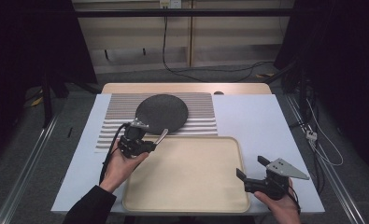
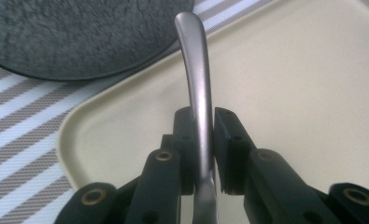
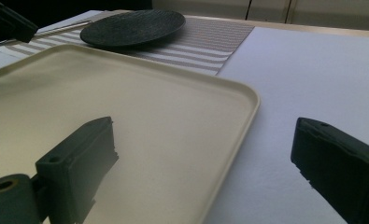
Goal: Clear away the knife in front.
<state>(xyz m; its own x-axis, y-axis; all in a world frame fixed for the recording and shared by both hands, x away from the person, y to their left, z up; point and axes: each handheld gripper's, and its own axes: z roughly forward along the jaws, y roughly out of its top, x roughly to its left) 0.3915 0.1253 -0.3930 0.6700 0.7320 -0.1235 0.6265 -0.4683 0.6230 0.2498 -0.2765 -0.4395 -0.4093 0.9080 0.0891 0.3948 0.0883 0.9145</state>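
Our left tongs (image 2: 203,154) pinched the stiff, slick metal handle (image 2: 197,84) mid-shaft above the tray's (image 1: 229,144) far-left corner; right tongs (image 1: 251,169) stood open, empty.

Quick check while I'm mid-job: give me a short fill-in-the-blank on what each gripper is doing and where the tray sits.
The left gripper is shut on a curved grey metal ____.
The right gripper stands ____, holding nothing.
The round dark plate rests on a ____ placemat.
The handle's tip hangs over the far-left corner of the cream rectangular ____.

Missing words: handle; open; striped; tray
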